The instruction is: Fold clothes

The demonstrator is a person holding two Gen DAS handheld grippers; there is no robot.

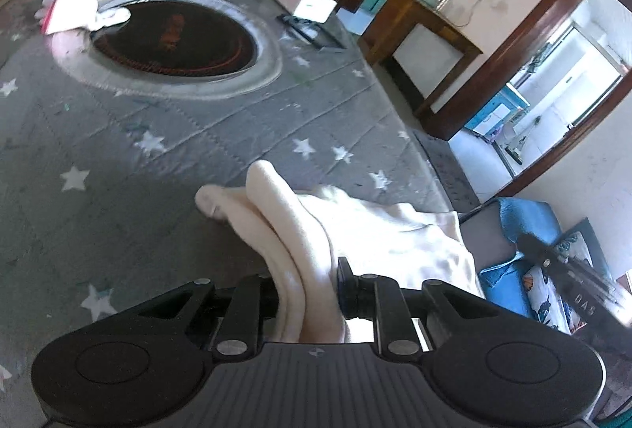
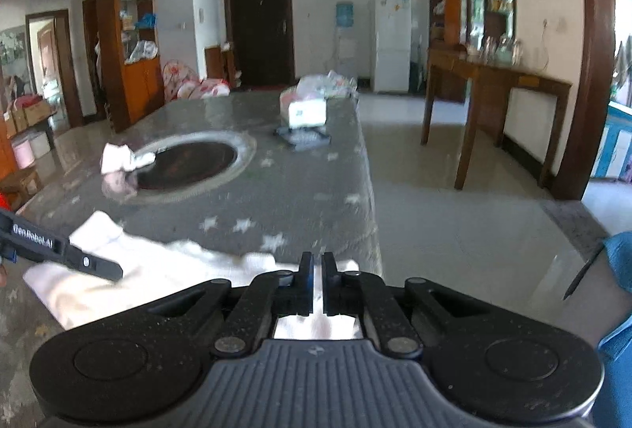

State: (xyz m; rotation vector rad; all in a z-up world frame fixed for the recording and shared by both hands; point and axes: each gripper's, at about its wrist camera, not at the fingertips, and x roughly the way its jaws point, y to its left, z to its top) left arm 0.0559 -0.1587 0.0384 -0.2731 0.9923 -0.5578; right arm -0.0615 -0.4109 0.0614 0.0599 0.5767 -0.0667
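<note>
**Two grippers pinching one cream garment**

I am clamping the left gripper (image 1: 306,293) on a thick bunch of cream garment (image 1: 355,230) at lower centre, on the table (image 1: 158,151); the right gripper (image 2: 316,280) is nipping its edge. Pulling unevenly risks that thin edge slipping free.

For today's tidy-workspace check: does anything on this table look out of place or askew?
Yes. A small pink-and-white cloth lies crumpled, draping over the rim of the round dark inset instead of lying flat. The cream garment both grippers hold is bunched, not yet squared.
</note>
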